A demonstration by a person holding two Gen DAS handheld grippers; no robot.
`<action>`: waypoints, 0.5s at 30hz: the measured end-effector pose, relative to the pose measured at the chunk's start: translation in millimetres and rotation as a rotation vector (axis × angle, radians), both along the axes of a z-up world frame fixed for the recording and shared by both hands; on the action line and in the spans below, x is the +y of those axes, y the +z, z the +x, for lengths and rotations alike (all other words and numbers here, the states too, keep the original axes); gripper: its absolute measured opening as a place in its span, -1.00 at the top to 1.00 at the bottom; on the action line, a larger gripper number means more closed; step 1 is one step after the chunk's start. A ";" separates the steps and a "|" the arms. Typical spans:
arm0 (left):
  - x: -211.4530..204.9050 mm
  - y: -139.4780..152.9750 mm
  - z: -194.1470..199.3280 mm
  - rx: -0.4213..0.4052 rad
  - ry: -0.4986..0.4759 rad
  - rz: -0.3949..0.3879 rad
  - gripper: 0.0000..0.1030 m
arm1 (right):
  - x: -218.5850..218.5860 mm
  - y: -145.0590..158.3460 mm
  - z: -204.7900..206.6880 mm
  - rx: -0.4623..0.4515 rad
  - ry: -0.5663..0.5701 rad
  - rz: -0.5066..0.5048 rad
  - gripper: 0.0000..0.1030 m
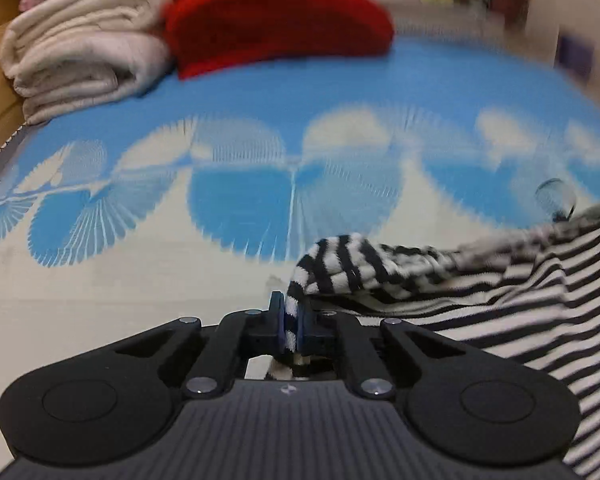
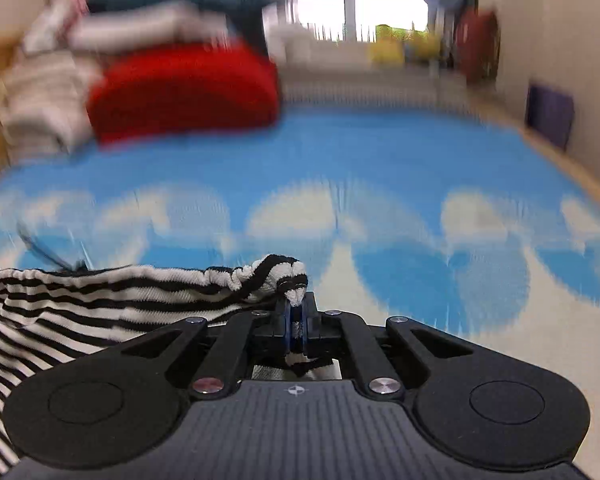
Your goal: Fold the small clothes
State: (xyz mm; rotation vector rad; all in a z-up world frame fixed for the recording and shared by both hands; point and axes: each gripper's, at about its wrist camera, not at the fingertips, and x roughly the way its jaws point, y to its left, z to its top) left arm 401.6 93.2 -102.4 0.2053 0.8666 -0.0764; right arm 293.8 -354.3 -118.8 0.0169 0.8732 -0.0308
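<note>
A: Why are both tools pinching the same cloth?

B: The left gripper [image 1: 291, 325] is clamped on one gathered end of the striped garment [image 1: 500, 280], and the right gripper [image 2: 296, 322] is clamped on the other end of that elastic edge [image 2: 140, 280]. I'd say that holds it stretched between them, so it can be laid flat for a fold.

A: And where does it hang?

B: Just above the blue and white mat [image 2: 380, 168]. Farther back, a red bundle [image 1: 276, 20] and folded pale blankets [image 1: 80, 48] sit well apart.
</note>
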 end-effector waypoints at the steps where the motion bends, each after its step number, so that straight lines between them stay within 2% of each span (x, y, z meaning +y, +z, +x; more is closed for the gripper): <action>1: -0.7 -0.5 4.1 -0.011 0.009 -0.007 0.90 | 5.0 -4.9 2.6 0.016 0.009 -0.024 0.92; 2: 2.2 3.6 7.9 -0.036 0.030 -0.044 0.90 | 9.8 -5.1 4.6 0.001 0.011 -0.045 0.92; 4: 10.7 15.0 11.8 -0.097 0.083 -0.114 0.91 | 12.3 4.7 6.0 -0.072 -0.003 -0.027 0.92; 6: 17.6 27.2 11.7 -0.171 0.133 -0.135 0.90 | 14.9 18.2 3.4 -0.187 -0.016 -0.015 0.92; 8: 16.8 27.8 16.2 -0.182 0.154 -0.136 0.89 | 19.3 19.4 7.2 -0.226 -0.021 -0.055 0.91; 9: 15.5 21.8 21.3 -0.152 0.159 -0.126 0.89 | 23.4 12.7 12.4 -0.198 -0.025 -0.073 0.91; 10: 13.6 11.0 28.1 -0.081 0.166 -0.116 0.81 | 26.1 4.1 18.1 -0.150 -0.027 -0.080 0.88; 12: 12.1 -20.8 43.8 0.146 0.169 -0.127 0.59 | 30.8 -28.8 32.2 0.064 -0.033 -0.106 0.82; 13: 12.4 -30.0 45.5 0.209 0.172 -0.134 0.56 | 32.3 -41.6 34.4 0.144 -0.041 -0.125 0.70; 14: 12.7 -28.9 43.5 0.208 0.174 -0.135 0.50 | 32.9 -51.5 35.1 0.211 -0.055 -0.138 0.53; 15: 13.8 -20.9 41.0 0.181 0.173 -0.137 0.42 | 32.7 -51.7 33.5 0.216 -0.061 -0.135 0.52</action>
